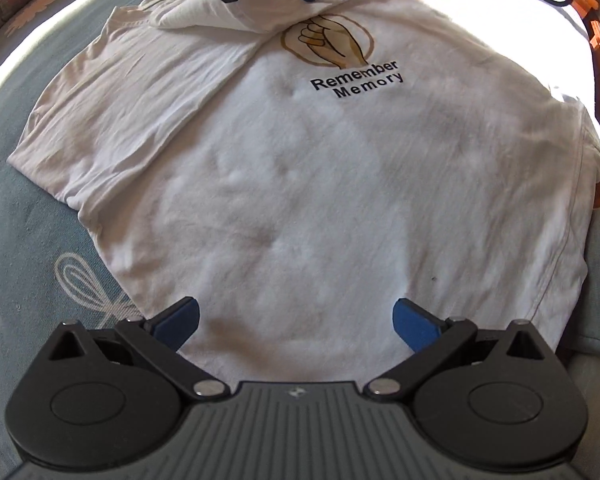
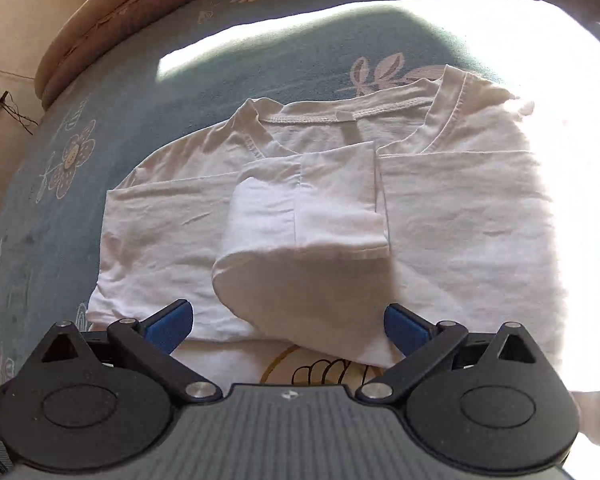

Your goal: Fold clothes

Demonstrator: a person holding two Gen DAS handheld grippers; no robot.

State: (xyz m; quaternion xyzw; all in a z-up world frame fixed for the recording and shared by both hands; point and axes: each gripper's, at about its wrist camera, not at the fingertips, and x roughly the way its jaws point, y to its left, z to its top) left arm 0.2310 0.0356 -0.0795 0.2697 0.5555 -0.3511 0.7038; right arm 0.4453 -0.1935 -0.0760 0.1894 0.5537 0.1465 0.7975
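Both hand-held grippers, left point(image 1: 296, 320) and right point(image 2: 288, 322), hover wide open over a white T-shirt point(image 1: 300, 184) on a blue floral bed point(image 1: 28, 248).

The left gripper point(image 1: 296, 320) had a ribbed grey body, two rounded black housings with circular caps, black linkage arms pinned by silver screws, and blue textured finger pads point(image 1: 414, 322). The right gripper point(image 2: 288, 322) was built the same, with blue pads point(image 2: 168, 326). A small pale emblem marked each grey body's front edge.
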